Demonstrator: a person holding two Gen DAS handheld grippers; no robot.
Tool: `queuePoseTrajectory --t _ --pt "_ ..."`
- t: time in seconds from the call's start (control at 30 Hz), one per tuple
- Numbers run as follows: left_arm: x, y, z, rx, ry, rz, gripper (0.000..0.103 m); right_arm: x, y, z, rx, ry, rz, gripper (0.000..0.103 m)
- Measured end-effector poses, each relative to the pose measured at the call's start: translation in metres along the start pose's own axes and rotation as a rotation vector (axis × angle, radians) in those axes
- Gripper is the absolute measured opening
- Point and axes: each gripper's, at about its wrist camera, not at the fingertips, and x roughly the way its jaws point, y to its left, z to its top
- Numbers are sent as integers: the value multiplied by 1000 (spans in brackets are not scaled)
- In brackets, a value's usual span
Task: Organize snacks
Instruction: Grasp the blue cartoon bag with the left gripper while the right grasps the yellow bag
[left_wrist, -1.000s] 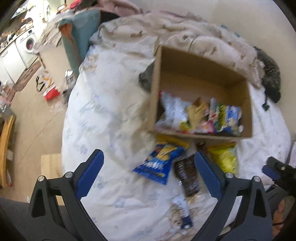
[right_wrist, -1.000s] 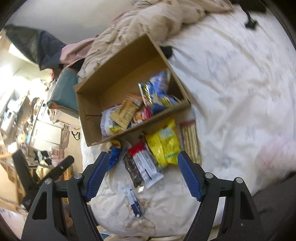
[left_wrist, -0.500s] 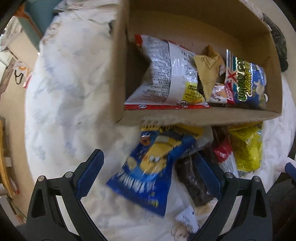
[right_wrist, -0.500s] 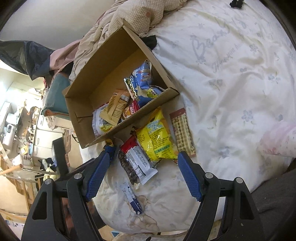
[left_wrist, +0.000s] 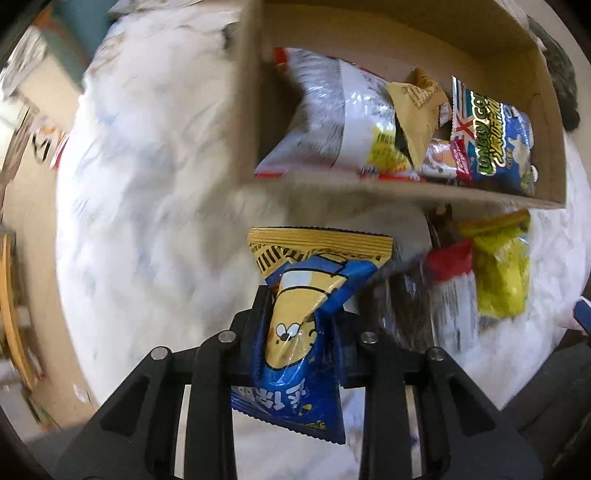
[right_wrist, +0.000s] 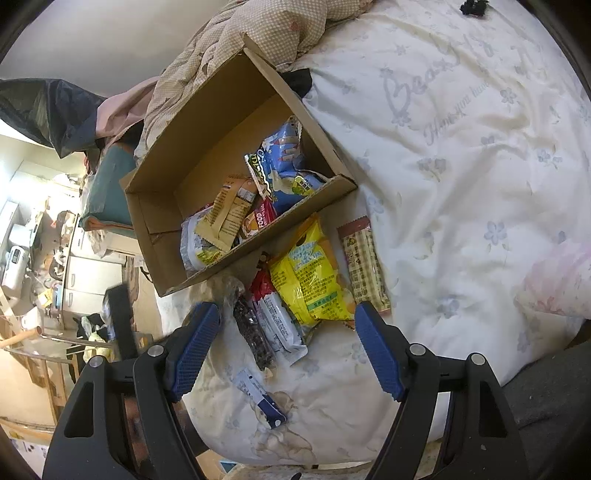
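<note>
My left gripper (left_wrist: 301, 314) is shut on a blue and yellow snack bag (left_wrist: 299, 325) and holds it in front of the cardboard box (left_wrist: 406, 188). The box holds several snack packs, among them a white bag (left_wrist: 332, 122) and a blue popcorn bag (left_wrist: 491, 140). My right gripper (right_wrist: 286, 350) is open and empty above loose snacks on the bed: a yellow bag (right_wrist: 310, 273), a brown bar (right_wrist: 364, 266), a white and red pack (right_wrist: 277, 321), a dark pack (right_wrist: 253, 332) and a small blue and white sachet (right_wrist: 260, 400). The box also shows in the right wrist view (right_wrist: 221, 122).
Everything lies on a white flowered bedsheet (right_wrist: 461, 166). A rumpled beige blanket (right_wrist: 266, 26) lies behind the box. The bed edge drops at the left to a cluttered floor with cabinets (right_wrist: 88, 280). A pink pouch (right_wrist: 557, 284) lies at the right.
My left gripper moved down onto the blue and yellow bag, shut on it and lifted it. The right gripper stayed open and shifted little.
</note>
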Motion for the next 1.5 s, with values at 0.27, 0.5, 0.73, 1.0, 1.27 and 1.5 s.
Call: queuePoseTrajectory --t 0.27,0.5,0.73,1.0,1.27,1.5 --pt "-73 -3 -43 -31 -133 -15 25 7 2 0 -16 24 -41 79" --pt "-93 29 -48 -58 -219 -2 25 30 11 7 -67 77 -123 79" --pt "-87 31 -38 -100 -244 4 25 68 17 17 -100 170 -177 76" --pt "-76 38 -31 -135 -223 37 25 112 27 12 -224 234 -323 64" --pt "-80 36 -32 -129 -237 33 25 105 34 -6 -306 244 -333 37" --pt "-78 38 -34 -144 -231 40 25 66 33 -29 -297 222 -263 36"
